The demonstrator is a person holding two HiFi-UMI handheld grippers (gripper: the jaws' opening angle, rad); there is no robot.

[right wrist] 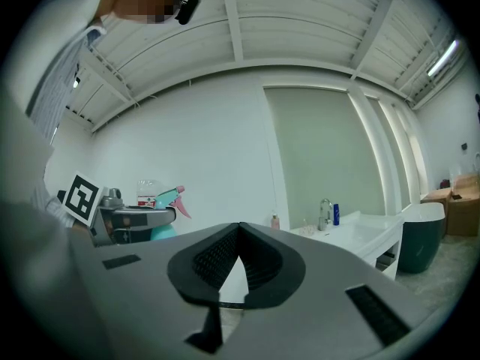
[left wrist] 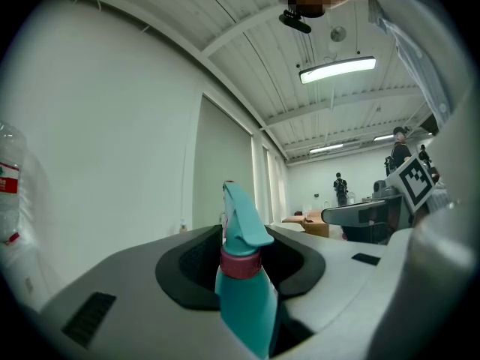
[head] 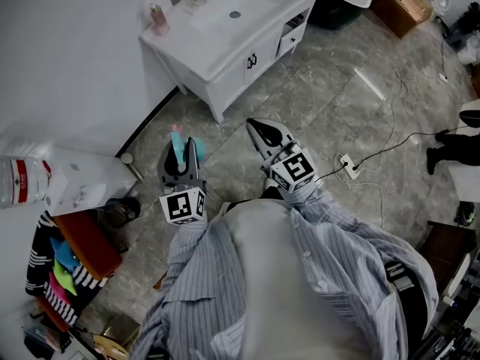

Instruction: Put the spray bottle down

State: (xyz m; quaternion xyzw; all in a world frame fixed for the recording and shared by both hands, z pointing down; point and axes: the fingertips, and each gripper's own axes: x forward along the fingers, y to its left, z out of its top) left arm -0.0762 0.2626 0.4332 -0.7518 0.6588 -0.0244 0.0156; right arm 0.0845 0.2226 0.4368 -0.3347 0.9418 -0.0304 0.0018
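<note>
Left gripper point(head: 181, 156): held level in front of the person, jaws clamped on either side of the teal spray bottle point(left wrist: 244, 295), which stands upright between them with its pink collar and trigger head poking above.
Right gripper point(right wrist: 238, 238): jaws pressed together on nothing, just beside the left one.
Spray bottle's place: up in the air over the grey floor point(head: 322, 96), with nothing under its base. The white vanity point(head: 225, 32) is ahead, well apart.
Step in hand: I'd say it is being carried to a resting spot and is not yet set down.
Doing it well: keep it upright and seat the base flat on a surface before the jaws spread. Then back straight away so the pads don't tip it.
Watch for: letting go early, as it would drop and topple.
</note>
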